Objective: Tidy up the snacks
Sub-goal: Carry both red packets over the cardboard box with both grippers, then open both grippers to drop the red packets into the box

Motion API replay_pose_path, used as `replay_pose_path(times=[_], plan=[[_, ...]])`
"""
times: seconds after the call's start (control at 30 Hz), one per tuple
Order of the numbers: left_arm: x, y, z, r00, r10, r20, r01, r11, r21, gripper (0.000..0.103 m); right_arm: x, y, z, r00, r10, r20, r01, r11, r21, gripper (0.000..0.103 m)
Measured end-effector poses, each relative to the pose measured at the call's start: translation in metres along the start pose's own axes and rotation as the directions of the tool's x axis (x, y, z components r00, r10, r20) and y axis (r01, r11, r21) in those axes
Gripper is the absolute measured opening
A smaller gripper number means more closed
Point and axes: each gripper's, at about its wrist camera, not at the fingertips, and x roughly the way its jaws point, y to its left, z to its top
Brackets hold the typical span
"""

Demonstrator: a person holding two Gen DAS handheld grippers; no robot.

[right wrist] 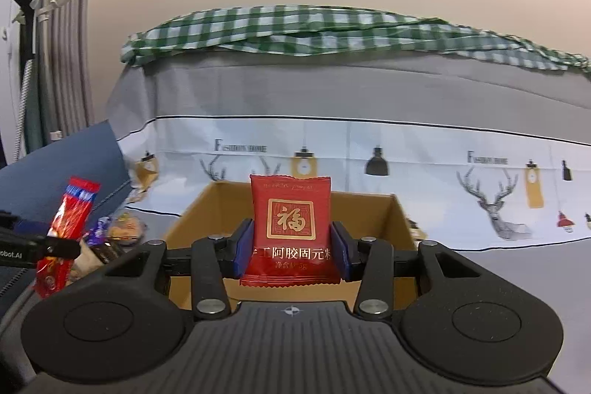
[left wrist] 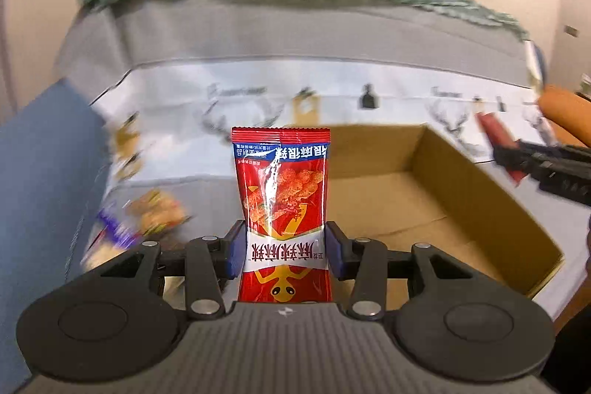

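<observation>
only right view: pile of snacks

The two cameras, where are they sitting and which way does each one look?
Left wrist view: sits on the left gripper, looking along its jaws at a tall red snack packet they clamp, with the brown cardboard box ahead to the right; the right gripper shows at the far right.
Right wrist view: sits on the right gripper, facing the box over a square red snack pouch in its jaws.
Shared: box, both packets, deer-print cloth.
</observation>
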Motion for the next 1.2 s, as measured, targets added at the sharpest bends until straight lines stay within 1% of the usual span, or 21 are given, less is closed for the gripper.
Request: replay_pose_path(times=[0.07,0.17,0.23,0.3,0.33,0.37,0.4,0.43,0.47,0.53,0.57,0.63,0.7,0.83,0.97,1.1,1.13,1.2], plan=[[0.006,-0.018,0.013,0.999,-0.039,0.027,0.038,0.999,0.026,0.049,-0.002,-0.007,-0.001,1.0,-0.021,0.002,0.021,1.0,-0.004,0.046],[0.02,-0.042,0.034,0.996,-0.077,0.055,0.073,0.995,0.062,0.049,-0.003,-0.017,-0.002,0.999,-0.051,-0.003,0.051,0.999,0.006,0.046],[0.031,-0.053,0.042,0.991,-0.116,0.072,0.112,0.992,0.061,0.049,-0.004,-0.025,-0.004,0.997,-0.071,-0.012,0.072,0.997,0.025,0.046],[0.039,-0.056,0.037,0.983,-0.157,0.098,0.152,0.986,0.064,0.049,-0.005,-0.03,-0.006,0.996,-0.09,-0.018,0.09,0.995,0.043,0.046],[0.043,-0.056,0.029,0.976,-0.187,0.109,0.179,0.981,0.077,0.049,-0.006,-0.032,-0.007,0.995,-0.101,-0.021,0.102,0.994,0.046,0.046],[0.049,-0.055,0.02,0.972,-0.215,0.094,0.206,0.974,0.09,0.049,-0.006,-0.034,-0.008,0.993,-0.111,-0.024,0.113,0.992,0.048,0.046],[0.057,-0.055,0.015,0.976,-0.215,0.04,0.21,0.972,0.101,0.049,-0.005,-0.035,-0.009,0.992,-0.12,-0.029,0.121,0.991,0.051,0.046],[0.065,-0.056,0.014,0.981,-0.194,0.002,0.193,0.976,0.097,0.049,-0.004,-0.036,-0.01,0.992,-0.126,-0.032,0.128,0.99,0.053,0.046],[0.07,-0.054,0.014,0.98,-0.2,-0.005,0.2,0.977,0.076,0.049,-0.004,-0.037,-0.011,0.991,-0.13,-0.035,0.131,0.99,0.053,0.046],[0.078,-0.05,0.015,0.97,-0.243,-0.028,0.243,0.97,0.018,0.049,-0.002,-0.037,-0.012,0.99,-0.134,-0.042,0.136,0.99,0.046,0.046],[0.081,-0.05,0.014,0.969,-0.243,-0.032,0.244,0.97,0.009,0.049,-0.001,-0.036,-0.013,0.989,-0.139,-0.044,0.141,0.989,0.04,0.046],[0.085,-0.053,0.014,0.976,-0.217,-0.031,0.218,0.976,0.03,0.049,0.002,-0.036,-0.012,0.988,-0.149,-0.044,0.15,0.988,0.037,0.046],[0.087,-0.057,0.019,0.978,-0.208,-0.018,0.209,0.977,0.033,0.049,0.007,-0.036,-0.011,0.986,-0.159,-0.052,0.162,0.986,0.046,0.046],[0.078,-0.049,0.022,0.974,-0.228,0.002,0.228,0.974,0.001,0.049,0.017,-0.032,-0.012,0.982,-0.171,-0.076,0.175,0.983,0.053,0.046],[0.075,-0.052,0.023,0.972,-0.237,0.014,0.236,0.972,0.017,0.049,0.021,-0.027,-0.012,0.982,-0.174,-0.076,0.178,0.983,0.042,0.046],[0.07,-0.056,0.023,0.965,-0.26,0.031,0.259,0.966,0.023,0.049,0.023,-0.026,-0.012,0.981,-0.178,-0.078,0.182,0.982,0.049,0.046],[0.069,-0.056,0.024,0.963,-0.266,0.035,0.265,0.964,0.024,0.049,0.023,-0.025,-0.012,0.981,-0.179,-0.077,0.183,0.982,0.049,0.046],[0.068,-0.057,0.024,0.96,-0.276,0.045,0.275,0.961,0.019,0.057,0.023,-0.024,-0.012,0.98,-0.181,-0.078,0.185,0.981,0.051,0.047]])
